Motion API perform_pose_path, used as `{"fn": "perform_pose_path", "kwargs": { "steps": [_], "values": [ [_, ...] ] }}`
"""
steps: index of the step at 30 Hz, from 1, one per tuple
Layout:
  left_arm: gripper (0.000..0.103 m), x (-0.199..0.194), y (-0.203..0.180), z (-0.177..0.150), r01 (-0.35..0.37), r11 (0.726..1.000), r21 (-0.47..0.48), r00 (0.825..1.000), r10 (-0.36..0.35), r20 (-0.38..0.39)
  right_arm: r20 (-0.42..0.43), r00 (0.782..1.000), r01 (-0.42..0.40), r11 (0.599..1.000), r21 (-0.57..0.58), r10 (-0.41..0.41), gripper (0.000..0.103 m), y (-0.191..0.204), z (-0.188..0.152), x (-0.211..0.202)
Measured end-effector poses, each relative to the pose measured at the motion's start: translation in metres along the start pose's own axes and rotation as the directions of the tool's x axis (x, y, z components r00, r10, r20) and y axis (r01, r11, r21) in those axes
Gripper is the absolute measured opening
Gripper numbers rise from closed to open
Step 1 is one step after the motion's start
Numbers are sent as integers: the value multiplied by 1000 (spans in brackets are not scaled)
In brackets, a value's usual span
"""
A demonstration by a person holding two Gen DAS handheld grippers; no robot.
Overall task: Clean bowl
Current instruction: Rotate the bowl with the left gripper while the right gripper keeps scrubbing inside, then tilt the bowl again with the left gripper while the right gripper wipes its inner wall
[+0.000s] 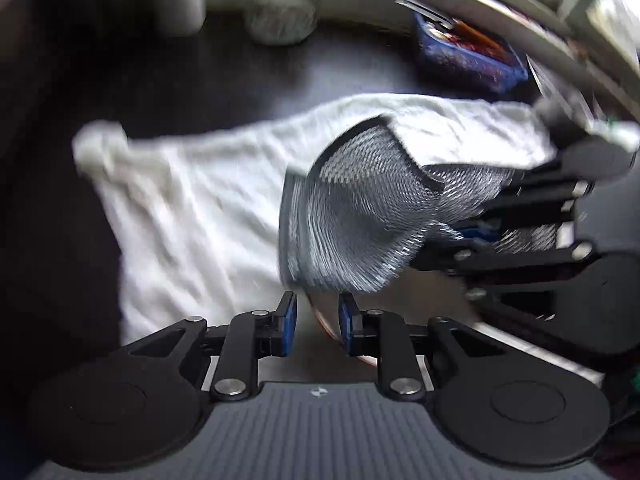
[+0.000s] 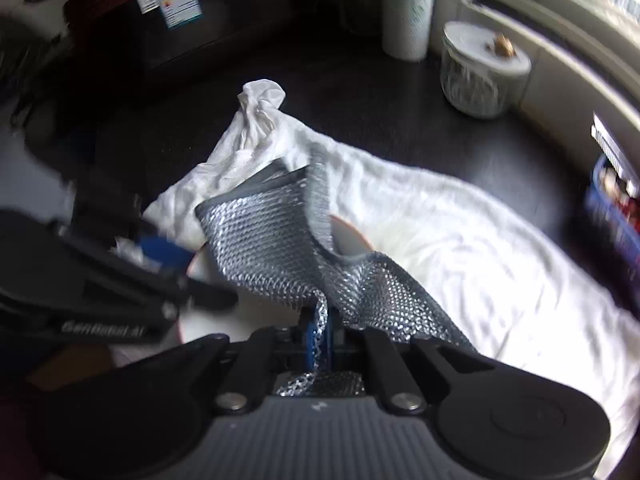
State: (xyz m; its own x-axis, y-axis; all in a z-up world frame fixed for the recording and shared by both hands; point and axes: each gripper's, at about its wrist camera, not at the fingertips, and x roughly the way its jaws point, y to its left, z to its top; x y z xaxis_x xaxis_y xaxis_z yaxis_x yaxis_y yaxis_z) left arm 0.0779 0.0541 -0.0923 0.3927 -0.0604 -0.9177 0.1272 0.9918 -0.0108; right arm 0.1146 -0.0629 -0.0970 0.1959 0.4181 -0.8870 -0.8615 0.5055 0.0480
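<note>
- Right gripper (image 2: pixel 320 332) clamped the mesh scrub cloth (image 2: pixel 280 236), draped over the bowl (image 2: pixel 352 240) at frame centre, on a white towel (image 2: pixel 480 240).
- Left gripper (image 1: pixel 317 320), jaws slightly apart w/ the bowl rim between them, grip unclear; nearer hand.

White towel (image 2: pixel 460 240) spread across the dark tabletop (image 2: pixel 360 92); far off, a lidded glass jar (image 2: pixel 482 74) just beside a paper towel roll (image 2: pixel 408 8), and a blue basket (image 1: pixel 468 50) at right.

White towel (image 2: pixel 460 232) on dark countertop (image 2: pixel 360 92)
</note>
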Motion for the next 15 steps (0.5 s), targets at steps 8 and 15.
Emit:
{"fn": "perform_pose_path", "kwargs": {
  "steps": [8, 15],
  "values": [
    [13, -2, 7, -11, 86, 993, -87, 996, -84, 20, -17, 999, 38, 979, -200, -42, 4, 17, -7, 10],
    [13, 6, 40, -35, 227, 802, -552, 967, -253, 29, -13, 997, -71, 988, 139, 73, 4, 0, -6, 17]
  ]
}}
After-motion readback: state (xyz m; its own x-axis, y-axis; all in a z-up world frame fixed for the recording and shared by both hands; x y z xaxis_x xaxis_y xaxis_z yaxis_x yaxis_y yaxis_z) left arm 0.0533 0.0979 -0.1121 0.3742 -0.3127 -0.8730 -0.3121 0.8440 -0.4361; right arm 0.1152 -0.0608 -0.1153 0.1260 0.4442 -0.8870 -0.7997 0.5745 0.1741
